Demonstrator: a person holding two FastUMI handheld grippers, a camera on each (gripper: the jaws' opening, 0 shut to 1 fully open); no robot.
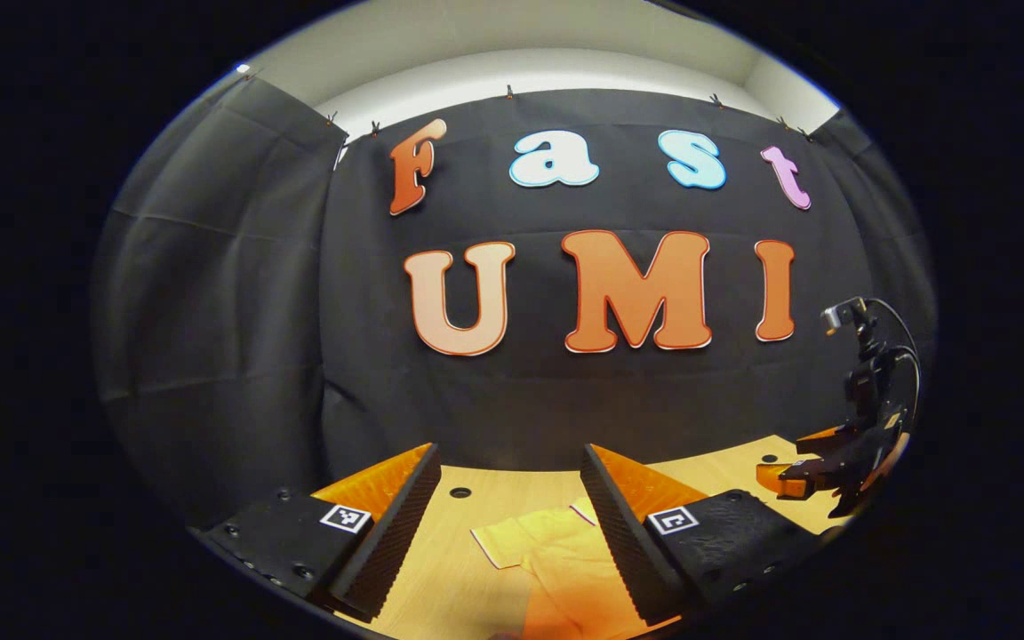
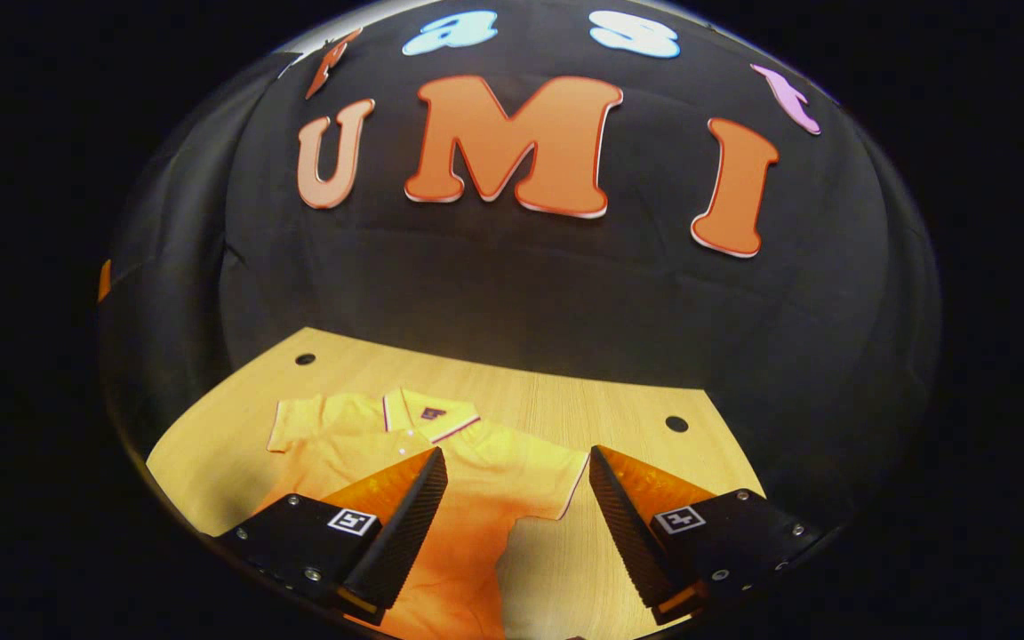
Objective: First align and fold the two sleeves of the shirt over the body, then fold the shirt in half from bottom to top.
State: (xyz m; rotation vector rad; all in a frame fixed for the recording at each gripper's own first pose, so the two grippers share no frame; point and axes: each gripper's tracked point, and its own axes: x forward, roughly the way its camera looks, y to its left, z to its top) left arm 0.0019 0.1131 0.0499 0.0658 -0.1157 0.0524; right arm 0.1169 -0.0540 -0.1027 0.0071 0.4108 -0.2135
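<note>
Lying flat on the pale wooden bench (image 2: 619, 400), the yellow short-sleeved polo shirt (image 2: 476, 462) is unfolded; both sleeves must be gripped first. Left hand-held gripper (image 1: 510, 498) and right hand-held gripper (image 2: 518, 498) are held apart, empty.

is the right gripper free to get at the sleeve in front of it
Probably yes. The right gripper is open and hangs above the table, with the shirt flat below and one sleeve spread between its fingers. Nothing lies between them.
</note>
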